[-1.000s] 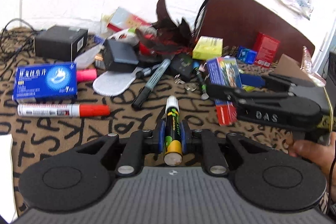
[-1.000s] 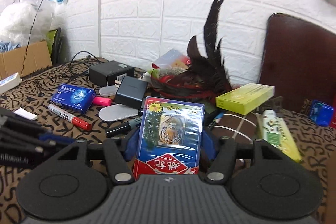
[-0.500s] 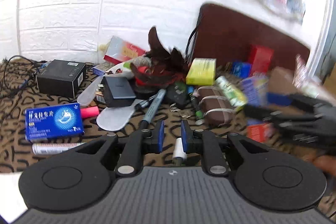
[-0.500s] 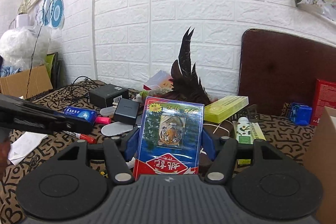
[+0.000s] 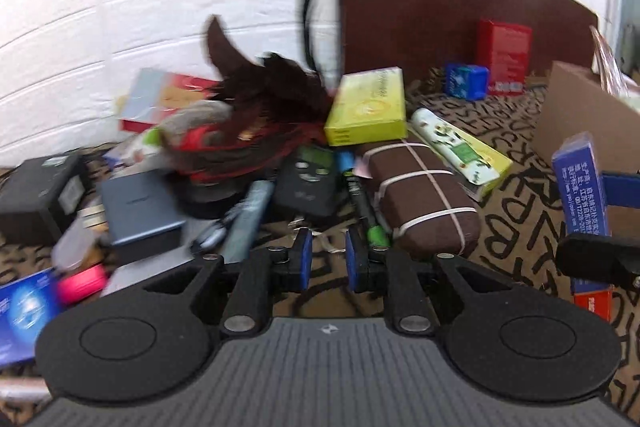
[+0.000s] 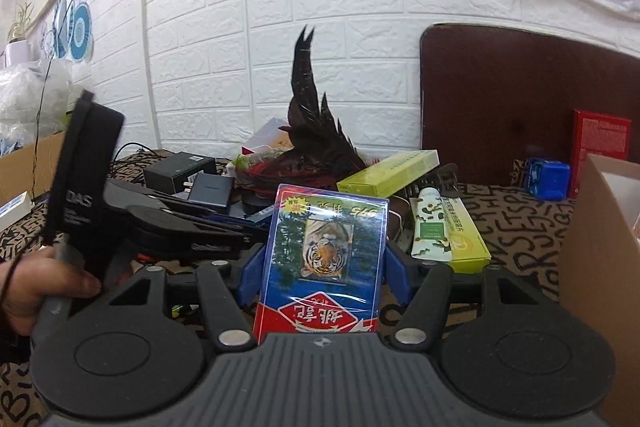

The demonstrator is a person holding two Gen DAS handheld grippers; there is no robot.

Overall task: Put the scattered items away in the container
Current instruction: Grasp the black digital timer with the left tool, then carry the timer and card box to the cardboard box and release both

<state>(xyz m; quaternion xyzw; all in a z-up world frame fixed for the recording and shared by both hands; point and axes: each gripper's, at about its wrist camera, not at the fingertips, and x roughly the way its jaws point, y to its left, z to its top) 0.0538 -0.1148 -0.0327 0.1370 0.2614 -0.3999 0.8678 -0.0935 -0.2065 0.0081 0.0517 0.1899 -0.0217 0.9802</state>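
Note:
My right gripper (image 6: 326,259) is shut on a blue and red card pack with a tiger picture (image 6: 326,263), held upright above the table; the pack also shows at the right of the left wrist view (image 5: 582,187). The cardboard box (image 6: 600,259) stands just to its right and appears in the left wrist view (image 5: 580,119) too. My left gripper (image 5: 326,261) is open and empty, its jaws a narrow gap apart, above a pile of pens (image 5: 366,211), a black device (image 5: 310,183) and a brown case (image 5: 424,195).
The patterned cloth holds a feather duster (image 5: 260,115), a yellow box (image 5: 368,107), a green-white tube box (image 5: 460,151), a dark charger (image 5: 138,207), a black box (image 5: 36,195), a pink item (image 5: 80,281), a blue medicine box (image 5: 22,311). A brown headboard (image 6: 520,107), a red box (image 6: 600,143) and a blue box (image 6: 548,179) stand behind.
My left gripper let go of the yellow-green marker, opened, and swung right and forward over the pile. My right gripper carried the card pack rightward to beside the cardboard box.

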